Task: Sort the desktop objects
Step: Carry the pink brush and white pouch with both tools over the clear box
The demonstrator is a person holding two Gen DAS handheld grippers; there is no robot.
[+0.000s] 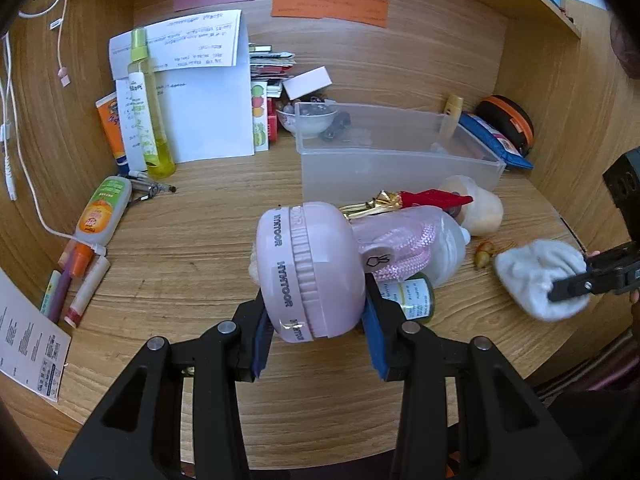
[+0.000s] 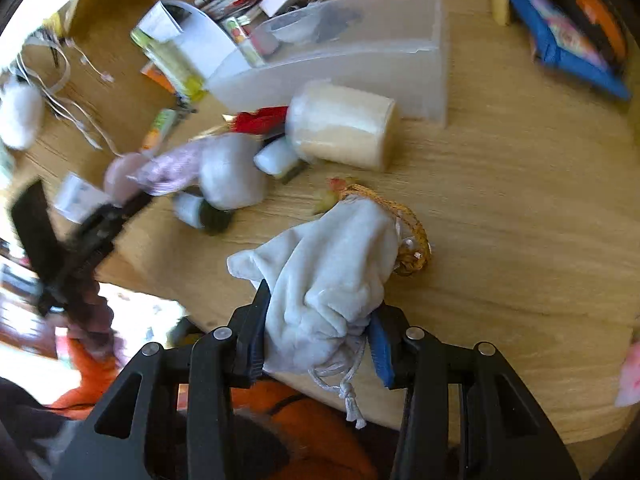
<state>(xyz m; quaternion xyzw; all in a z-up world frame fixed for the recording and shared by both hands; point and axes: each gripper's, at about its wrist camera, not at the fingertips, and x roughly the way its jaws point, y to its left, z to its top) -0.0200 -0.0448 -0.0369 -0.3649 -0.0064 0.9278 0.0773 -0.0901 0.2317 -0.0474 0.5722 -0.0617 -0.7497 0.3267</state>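
Note:
My left gripper (image 1: 316, 332) is shut on a round pink case (image 1: 308, 268) marked HYNTOOR, held above the wooden desk. My right gripper (image 2: 320, 328) is shut on a white velvet drawstring pouch (image 2: 328, 264); it also shows in the left wrist view (image 1: 536, 276) at the right. A clear plastic bin (image 1: 392, 148) stands behind the pile and holds nothing I can see. Behind the case lie a clear bag with pink cord (image 1: 416, 240), a small green-label jar (image 1: 416, 300), a red and gold ornament (image 1: 416, 200) and a cream roll (image 1: 476, 204).
A yellow spray bottle (image 1: 146, 104), papers (image 1: 208, 116) and an orange tube (image 1: 110, 128) stand at the back left. A small bottle (image 1: 102, 212), pens (image 1: 80, 276) and a cable lie left. A bowl (image 1: 310, 118), a blue pouch (image 1: 496, 140) and a black-orange case (image 1: 510, 120) sit at the back.

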